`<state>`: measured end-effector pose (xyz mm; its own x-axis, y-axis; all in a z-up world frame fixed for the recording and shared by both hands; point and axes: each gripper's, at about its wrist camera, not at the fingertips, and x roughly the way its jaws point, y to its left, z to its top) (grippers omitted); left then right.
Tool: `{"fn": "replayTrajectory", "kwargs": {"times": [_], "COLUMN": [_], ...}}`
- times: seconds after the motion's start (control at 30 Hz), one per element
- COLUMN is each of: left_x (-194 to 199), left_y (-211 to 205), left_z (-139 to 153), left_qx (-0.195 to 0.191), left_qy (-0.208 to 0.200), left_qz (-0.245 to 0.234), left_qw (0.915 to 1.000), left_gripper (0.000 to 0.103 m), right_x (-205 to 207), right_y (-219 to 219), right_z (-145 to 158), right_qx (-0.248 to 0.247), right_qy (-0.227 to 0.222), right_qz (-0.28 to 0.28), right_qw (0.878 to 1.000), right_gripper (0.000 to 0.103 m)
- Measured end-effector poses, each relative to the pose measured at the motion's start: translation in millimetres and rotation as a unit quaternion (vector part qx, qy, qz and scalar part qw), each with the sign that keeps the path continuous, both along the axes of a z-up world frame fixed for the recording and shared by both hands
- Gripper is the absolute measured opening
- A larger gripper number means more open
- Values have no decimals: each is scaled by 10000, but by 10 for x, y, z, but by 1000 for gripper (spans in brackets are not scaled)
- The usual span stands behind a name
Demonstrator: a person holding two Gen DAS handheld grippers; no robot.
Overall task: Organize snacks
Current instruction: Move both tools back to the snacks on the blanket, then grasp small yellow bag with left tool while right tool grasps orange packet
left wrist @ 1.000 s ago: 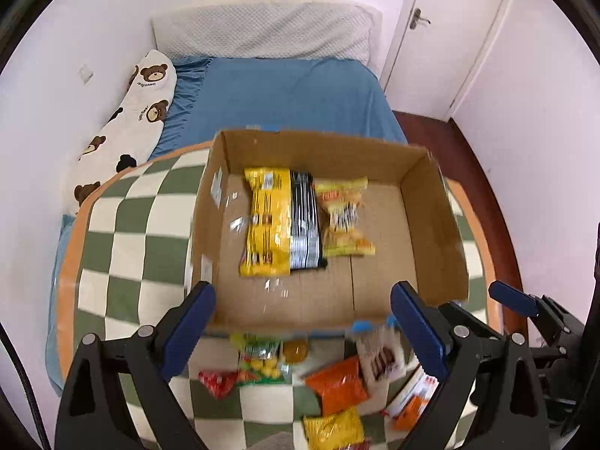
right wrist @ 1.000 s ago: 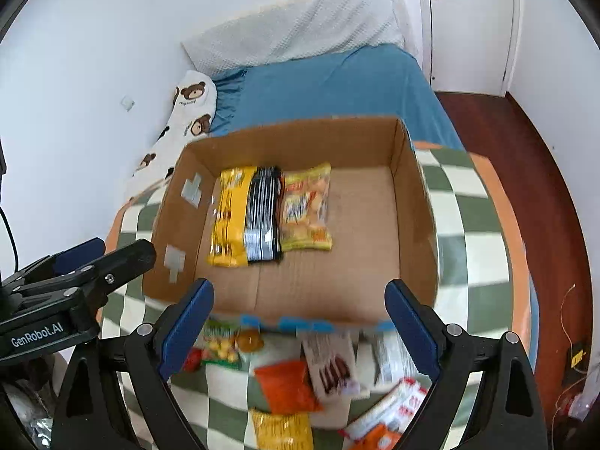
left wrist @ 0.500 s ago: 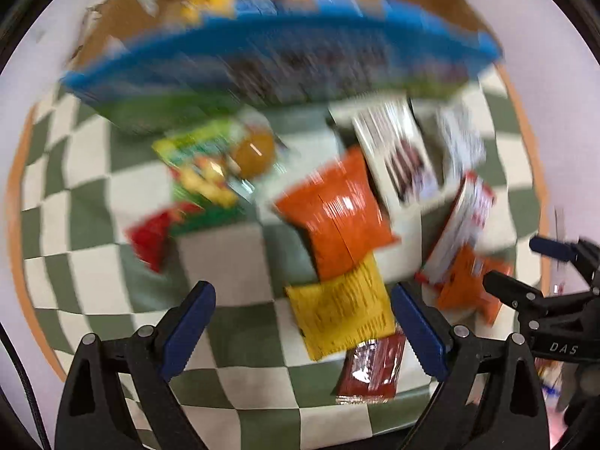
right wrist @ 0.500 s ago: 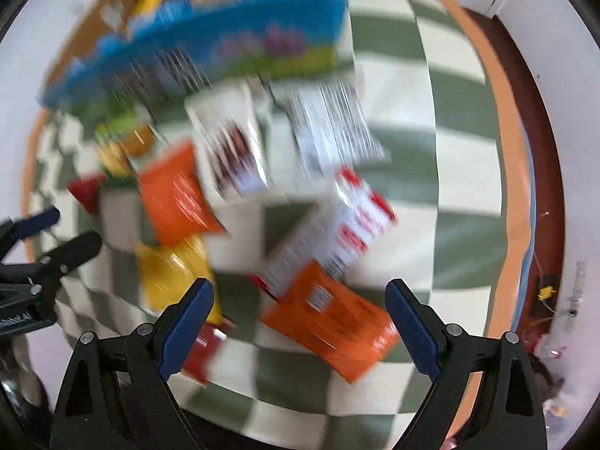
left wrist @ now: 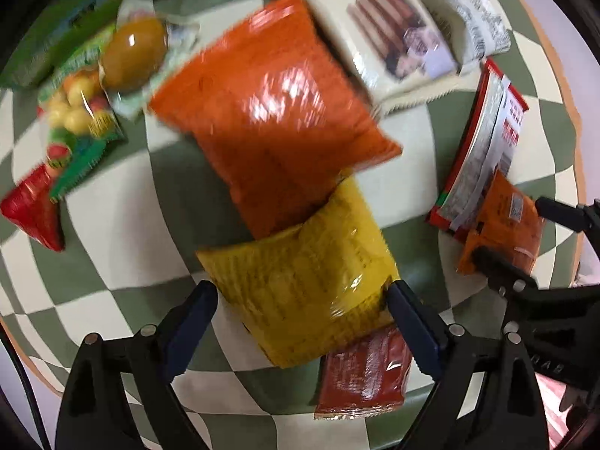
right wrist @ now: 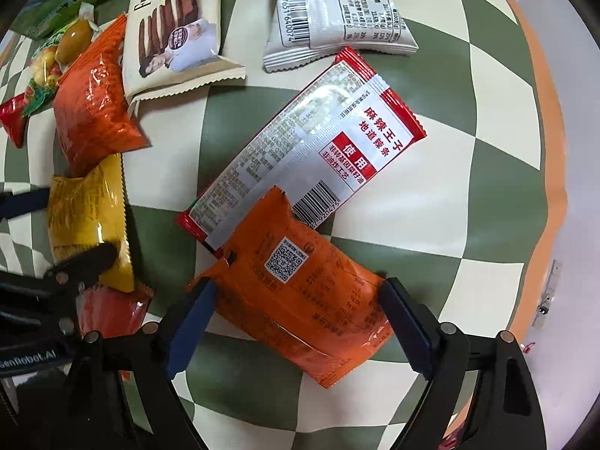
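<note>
Left wrist view: my left tongs [left wrist: 302, 300] are closing around the yellow packet [left wrist: 300, 292] on the checkered tabletop [left wrist: 112, 225], pads not yet pressing; an orange bag [left wrist: 270, 120] overlaps its top, a red sachet [left wrist: 363, 375] lies beneath. My right tongs [right wrist: 296, 302] close around an orange pouch [right wrist: 296, 300], which overlaps a red-edged packet [right wrist: 311, 142].

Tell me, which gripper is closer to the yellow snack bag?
Left. The left gripper straddles the yellow bag, jaws closing; the right gripper straddles an orange packet beside it.
</note>
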<state>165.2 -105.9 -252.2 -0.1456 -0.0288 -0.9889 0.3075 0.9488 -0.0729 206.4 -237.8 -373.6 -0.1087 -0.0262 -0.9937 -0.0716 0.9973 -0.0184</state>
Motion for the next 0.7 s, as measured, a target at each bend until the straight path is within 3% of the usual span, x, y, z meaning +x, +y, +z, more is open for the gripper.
{"fn": "replayTrajectory", "kwargs": {"times": [0.07, 0.17, 0.3, 0.37, 0.5, 0.63, 0.7], "left_x": [-61, -109, -92, -94, -88, -134, -189], "left_y": [62, 78, 137, 80, 42, 46, 41], "left_z": [-138, -214, -220, -243, -231, -136, -67], "left_qx": [-67, -87, -119, -229, -282, -248, -194], "left_qy": [167, 84, 161, 235, 169, -117, -326], "left_qz": [100, 130, 729, 762, 504, 186, 101], "left_qw": [9998, 9998, 9971, 9966, 9982, 9995, 9992], "left_gripper": [93, 94, 94, 94, 93, 76, 73], "right_x": [-12, -42, -104, -140, -159, -156, -198], "right_y": [-8, -90, -382, -523, -689, -808, -856], "right_z": [12, 11, -30, -94, -95, 0, 24], "right_qx": [3, 76, 429, 702, 700, 467, 446], "right_qy": [-61, -80, -151, -94, 11, -6, -55], "right_qz": [-55, -363, -1166, -1547, -1419, -1073, -1109], "right_qw": [10000, 9993, 9921, 9854, 9874, 9931, 9928], "right_gripper": [90, 90, 90, 88, 72, 70, 69]}}
